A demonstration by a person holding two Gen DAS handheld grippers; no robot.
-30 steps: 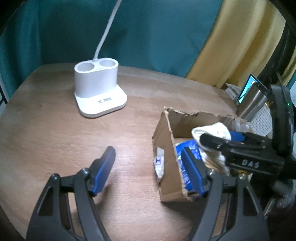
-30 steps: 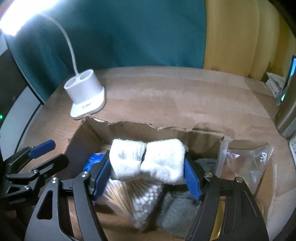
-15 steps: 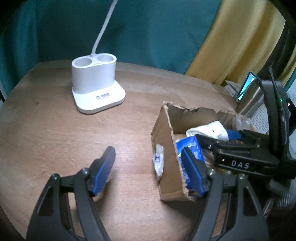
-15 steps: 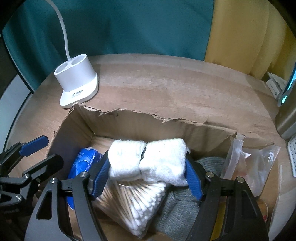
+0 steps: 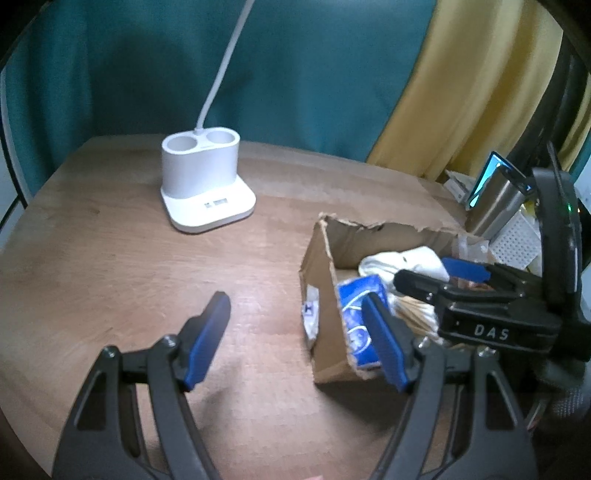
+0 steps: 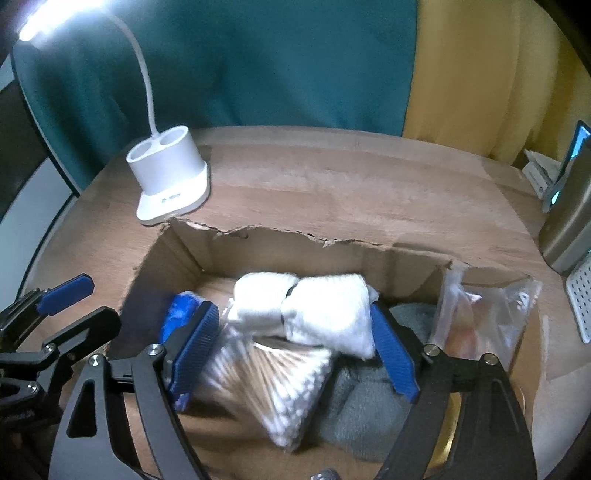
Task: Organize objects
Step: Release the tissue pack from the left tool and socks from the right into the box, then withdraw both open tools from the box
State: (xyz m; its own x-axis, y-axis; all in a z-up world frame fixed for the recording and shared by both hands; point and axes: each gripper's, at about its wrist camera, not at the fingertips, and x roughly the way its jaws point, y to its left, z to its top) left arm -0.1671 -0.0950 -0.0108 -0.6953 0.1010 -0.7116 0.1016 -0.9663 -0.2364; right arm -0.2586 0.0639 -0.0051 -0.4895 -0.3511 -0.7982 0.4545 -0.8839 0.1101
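Note:
A torn cardboard box (image 6: 280, 254) stands on the round wooden table (image 6: 332, 177). Inside lie a bag of cotton swabs (image 6: 273, 384), a blue packet (image 6: 175, 314), a grey cloth (image 6: 362, 406) and a clear plastic bag (image 6: 484, 317). A rolled white sock (image 6: 306, 310) lies on the swabs between the fingers of my right gripper (image 6: 295, 343), which stand wider than the roll and no longer press it. In the left wrist view the sock (image 5: 402, 260) and box (image 5: 325, 295) show at right. My left gripper (image 5: 295, 332) is open and empty, left of the box.
A white lamp base with two cups (image 5: 205, 184) stands at the back left, its lit head (image 6: 55, 18) overhead. A steel tumbler (image 5: 495, 203) and a white perforated item (image 5: 517, 243) stand right of the box. Teal and yellow curtains hang behind the table.
My right gripper lowered the white sock into the box and its fingers spread apart, leaving the sock on the swab bag. The left gripper stayed open near the box.

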